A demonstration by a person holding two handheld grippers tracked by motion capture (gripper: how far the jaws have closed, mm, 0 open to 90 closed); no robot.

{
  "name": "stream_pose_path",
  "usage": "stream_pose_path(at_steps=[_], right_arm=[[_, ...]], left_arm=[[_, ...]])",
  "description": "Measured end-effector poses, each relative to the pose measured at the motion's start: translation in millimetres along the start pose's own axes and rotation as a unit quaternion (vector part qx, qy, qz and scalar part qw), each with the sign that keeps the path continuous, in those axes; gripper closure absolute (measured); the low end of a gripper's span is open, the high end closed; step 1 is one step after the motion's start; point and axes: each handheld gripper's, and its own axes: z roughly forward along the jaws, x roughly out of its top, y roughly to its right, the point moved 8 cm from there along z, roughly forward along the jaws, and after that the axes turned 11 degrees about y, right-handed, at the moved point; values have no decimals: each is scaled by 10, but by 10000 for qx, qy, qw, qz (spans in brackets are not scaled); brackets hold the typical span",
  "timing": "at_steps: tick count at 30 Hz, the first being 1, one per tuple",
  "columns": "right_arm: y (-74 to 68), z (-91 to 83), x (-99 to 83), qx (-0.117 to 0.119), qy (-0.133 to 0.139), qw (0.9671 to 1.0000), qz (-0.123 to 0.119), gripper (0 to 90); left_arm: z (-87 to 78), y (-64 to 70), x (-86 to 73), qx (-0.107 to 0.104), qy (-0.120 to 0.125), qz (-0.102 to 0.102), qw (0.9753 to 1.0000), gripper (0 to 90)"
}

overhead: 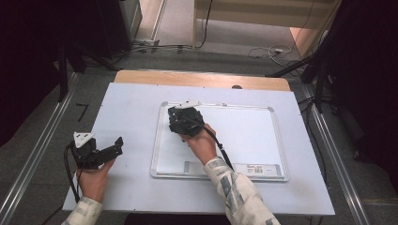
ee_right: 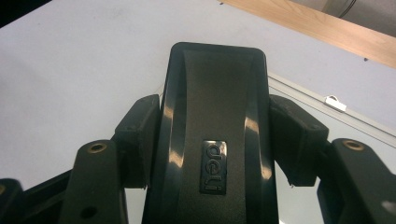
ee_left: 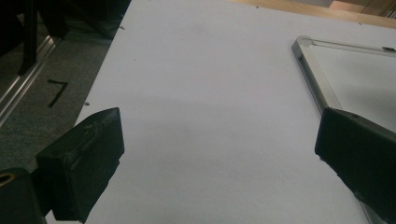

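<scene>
A white whiteboard [overhead: 244,140] with a silver frame lies flat on the table's pale sheet [overhead: 131,108]. My right gripper [overhead: 182,117] is over the board's far left corner, shut on a black board eraser [ee_right: 215,93] with a small logo plate. The eraser stands between both jaws, and the board's frame [ee_right: 327,107] shows beyond it. My left gripper [overhead: 115,145] rests on the sheet left of the board. It is open, with nothing between its fingers. In the left gripper view the board's corner [ee_left: 306,46] lies ahead to the right of the left gripper [ee_left: 219,135].
A wooden table edge [overhead: 202,77] runs along the far side. Metal rails [overhead: 42,140] flank the table on the grey floor, with cables [overhead: 277,51] and dark stands behind. A label strip [overhead: 256,168] sits on the board's near edge.
</scene>
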Motion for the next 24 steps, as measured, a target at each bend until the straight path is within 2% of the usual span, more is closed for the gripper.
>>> stream_pose_path(at_steps=[9, 24], right_arm=[[36, 8, -145, -37, -134, 9999, 45, 364], [205, -193, -214, -161, -23, 9998, 148, 364]], left_arm=[[6, -18, -6, 66, -21, 0, 10000, 19], [16, -8, -15, 71, -36, 27, 10000, 19]])
